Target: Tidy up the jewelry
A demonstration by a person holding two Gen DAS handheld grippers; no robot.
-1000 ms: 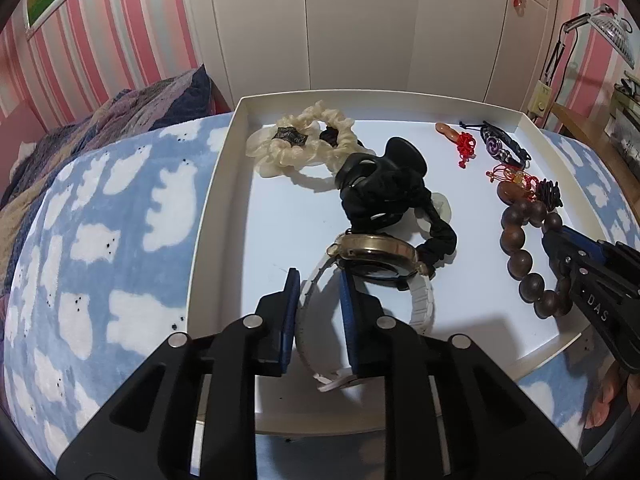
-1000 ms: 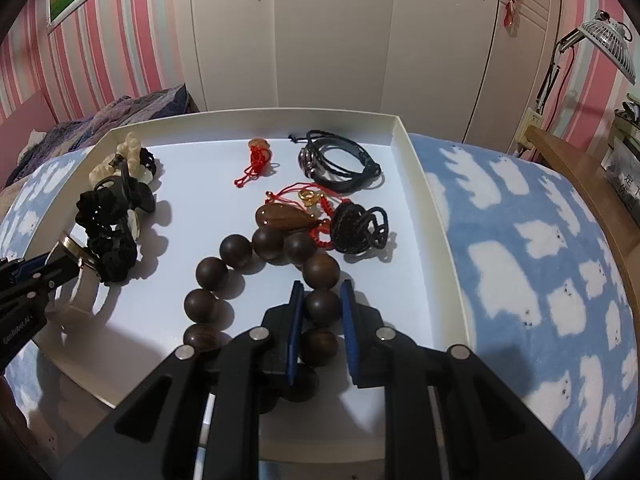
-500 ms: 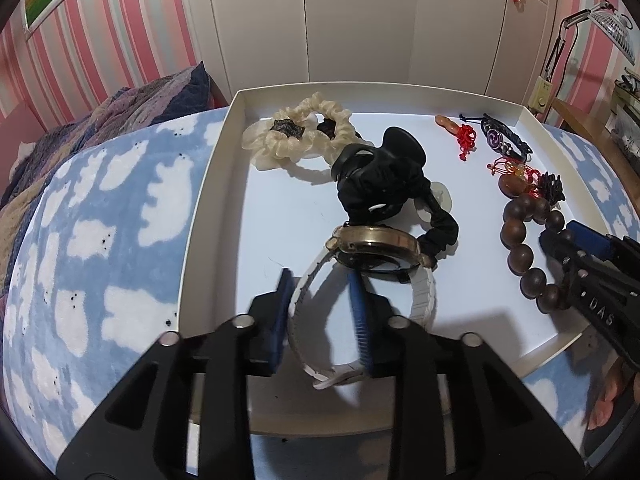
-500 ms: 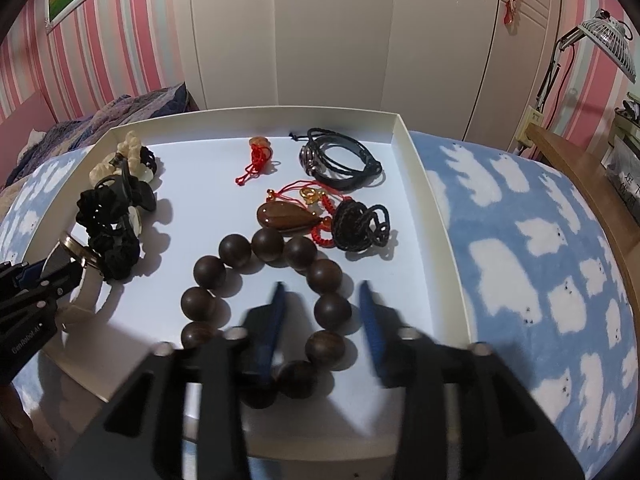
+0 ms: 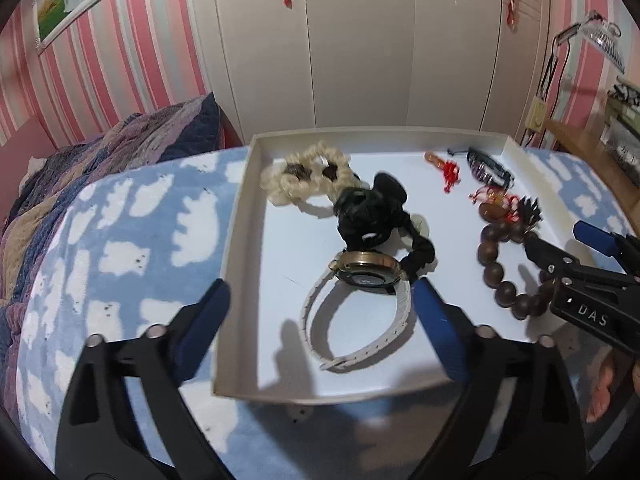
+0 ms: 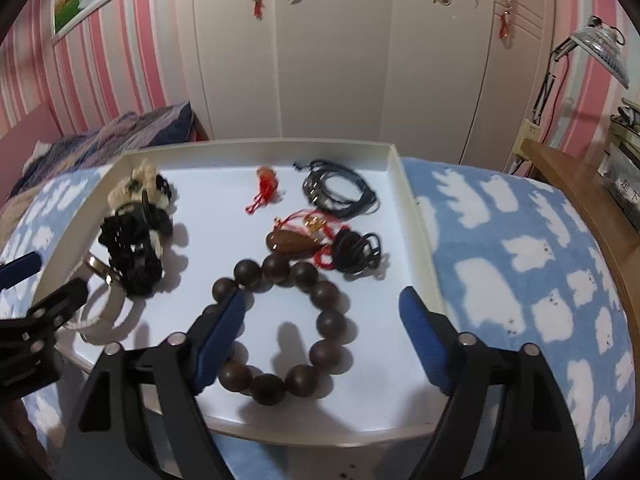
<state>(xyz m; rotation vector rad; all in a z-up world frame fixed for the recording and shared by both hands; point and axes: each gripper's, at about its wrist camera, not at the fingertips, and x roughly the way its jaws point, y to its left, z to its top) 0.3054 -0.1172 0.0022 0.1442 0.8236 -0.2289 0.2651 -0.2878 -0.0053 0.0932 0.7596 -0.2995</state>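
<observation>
My grippers, left (image 5: 320, 312) and right (image 6: 322, 320), are opening wide, empty, over the tray (image 5: 234, 240), where the watch (image 5: 366, 274), light with a floppy strap, looks best pinched across its rigid case.

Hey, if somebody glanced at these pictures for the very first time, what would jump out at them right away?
Probably the white tray on the cloud-print blanket, strewn with jewelry. At its near edge lies a ring of big dark wooden beads between the opening jaws of the right gripper, none of them gripped. On the tray's left, a white-strapped watch lies loose in front of the left gripper, whose jaws are also opening.
</observation>
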